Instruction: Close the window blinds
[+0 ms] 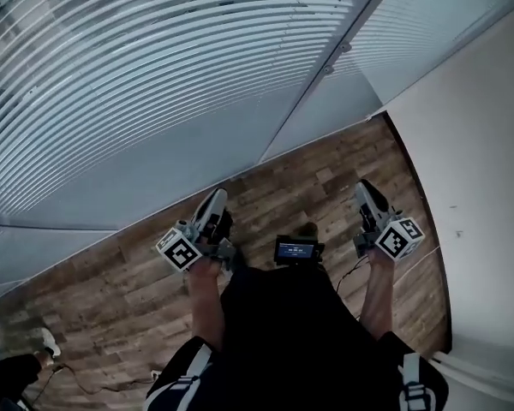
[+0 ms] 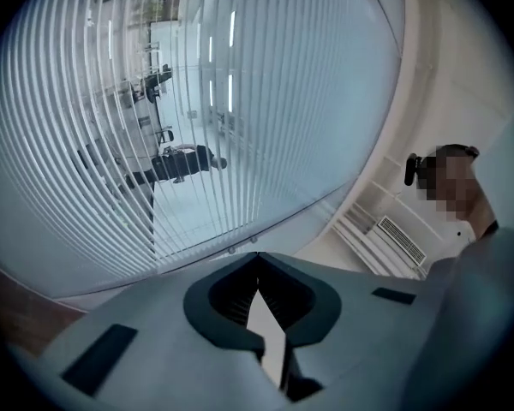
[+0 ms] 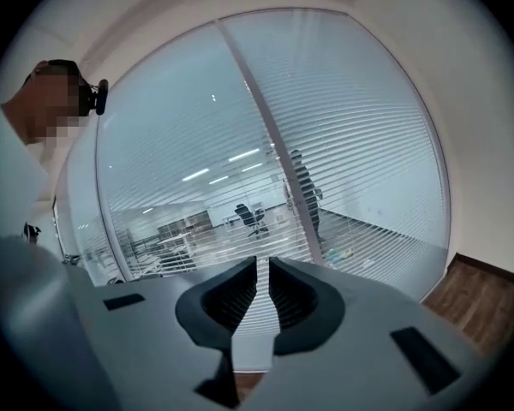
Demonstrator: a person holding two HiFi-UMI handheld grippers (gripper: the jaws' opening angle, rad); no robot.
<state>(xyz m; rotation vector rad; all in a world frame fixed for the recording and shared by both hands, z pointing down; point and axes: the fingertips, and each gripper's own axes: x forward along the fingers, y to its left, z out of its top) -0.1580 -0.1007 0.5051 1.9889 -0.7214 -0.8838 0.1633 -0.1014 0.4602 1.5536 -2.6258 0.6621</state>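
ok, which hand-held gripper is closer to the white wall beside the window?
Right. The right hand-held gripper sits close beside the white wall; the left hand-held gripper is well over to the other side, clearly farther from that wall.

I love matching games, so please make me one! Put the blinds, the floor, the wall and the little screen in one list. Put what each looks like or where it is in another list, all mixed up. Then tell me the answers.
Things:
1. blinds
2. floor
3. wall
4. little screen

Looks or places:
A. brown wood planks
B. lit up, low in the middle of the head view
C. thin pale slats, side by side
D. plain and pale, at the right

Pairs: 1-C, 2-A, 3-D, 4-B.
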